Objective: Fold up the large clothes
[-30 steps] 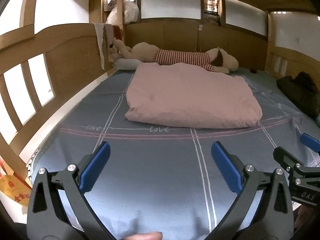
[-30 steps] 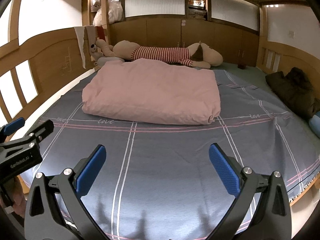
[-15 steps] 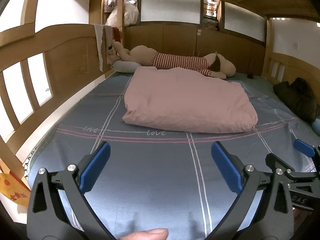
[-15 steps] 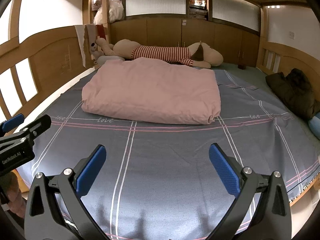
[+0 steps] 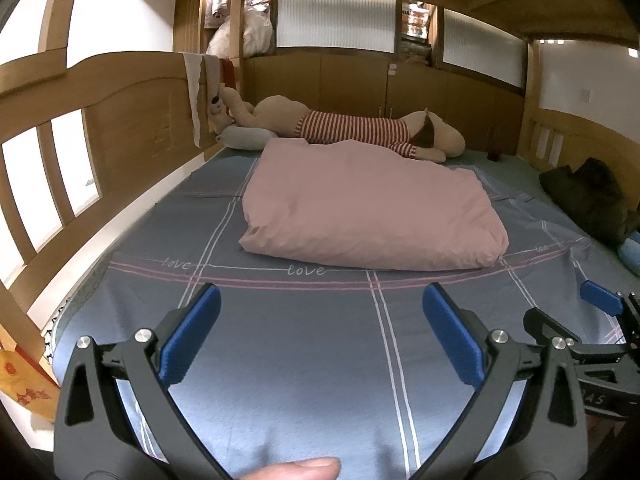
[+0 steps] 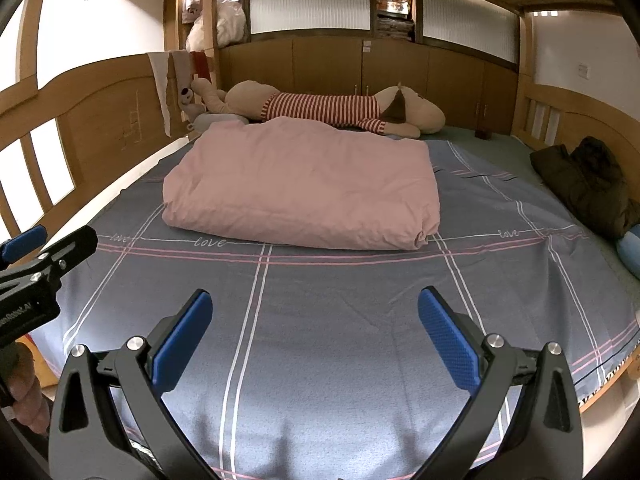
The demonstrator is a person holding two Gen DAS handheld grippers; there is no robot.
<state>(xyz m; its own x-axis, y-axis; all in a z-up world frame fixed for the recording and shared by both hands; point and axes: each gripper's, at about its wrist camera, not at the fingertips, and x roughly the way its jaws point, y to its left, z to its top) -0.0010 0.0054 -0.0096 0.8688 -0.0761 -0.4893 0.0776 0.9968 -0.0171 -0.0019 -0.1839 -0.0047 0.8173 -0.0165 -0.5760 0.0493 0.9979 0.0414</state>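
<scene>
A pink folded duvet (image 5: 368, 212) lies in the middle of the bed on a grey-blue sheet (image 5: 304, 344) with white and pink stripes; it also shows in the right wrist view (image 6: 304, 184). A dark crumpled garment (image 5: 592, 196) lies at the bed's right side, also in the right wrist view (image 6: 588, 184). My left gripper (image 5: 320, 336) is open and empty above the near part of the sheet. My right gripper (image 6: 314, 336) is open and empty beside it, over the sheet (image 6: 340, 320).
A large plush dog in a striped shirt (image 6: 328, 110) lies along the far headboard. Wooden rails (image 5: 80, 140) close the left side and a low rail (image 6: 568, 120) the right. A blue object (image 6: 630, 252) sits at the right edge.
Both grippers have risen and drawn back a little, so more of the bed shows. Both stay open and empty.
</scene>
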